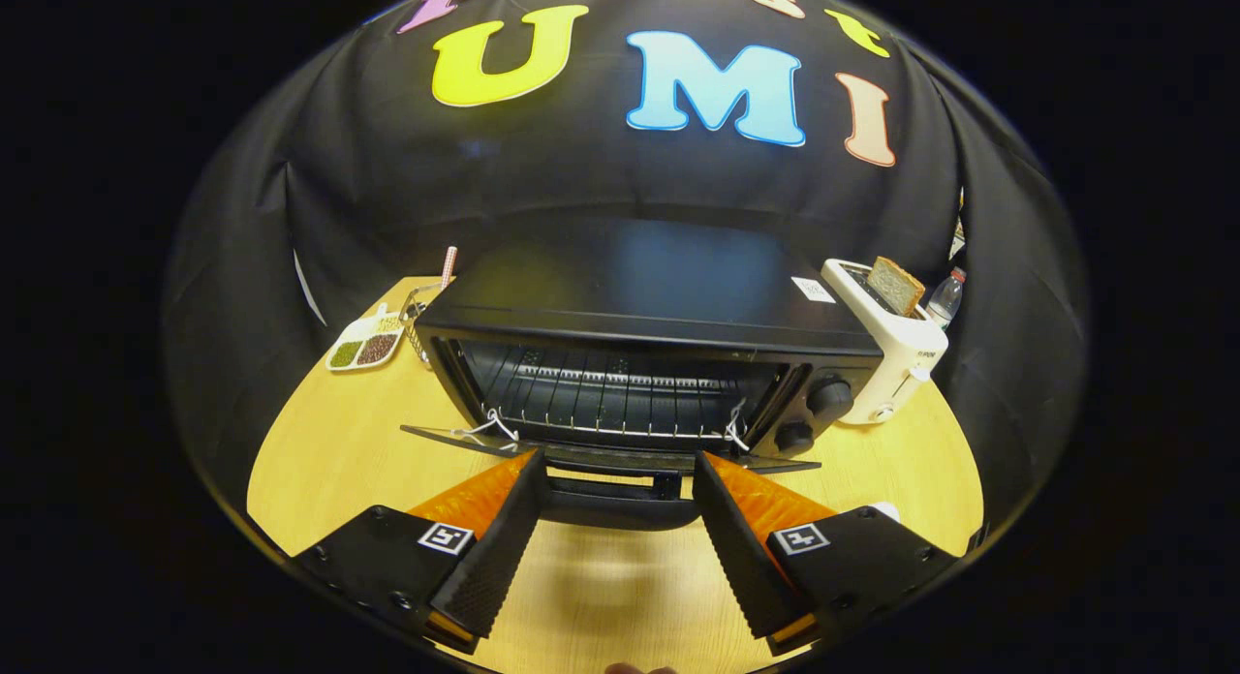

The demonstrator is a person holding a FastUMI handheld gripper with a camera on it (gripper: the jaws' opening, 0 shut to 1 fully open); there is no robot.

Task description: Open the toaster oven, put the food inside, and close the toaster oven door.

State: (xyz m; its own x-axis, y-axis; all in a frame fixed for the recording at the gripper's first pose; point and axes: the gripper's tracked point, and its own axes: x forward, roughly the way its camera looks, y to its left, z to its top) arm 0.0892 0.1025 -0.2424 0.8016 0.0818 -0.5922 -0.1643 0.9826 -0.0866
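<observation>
In the gripper view, the black metal toaster oven (639, 364) sits square on the pale wooden table (320, 451), directly ahead of the fingers, with its glass door (601, 453) dropped flat toward the viewer so the wire rack (610, 403) inside lies exposed; judged from this, the opening step is done and the cavity is ready to take food. The door's dark handle bar (610, 495) lies between the two fingers, which stand wide apart on either side of it. The gripper (615, 485) holds nothing, and whether either tip brushes the door's edge cannot be told. The likely food, a slice of brown bread (894, 285), stands upright in a white pop-up toaster (896, 350) just beside the oven's knob side, near a clear plastic bottle (945, 298). On the other side lies a white divided dish of dried beans (366, 345).
</observation>
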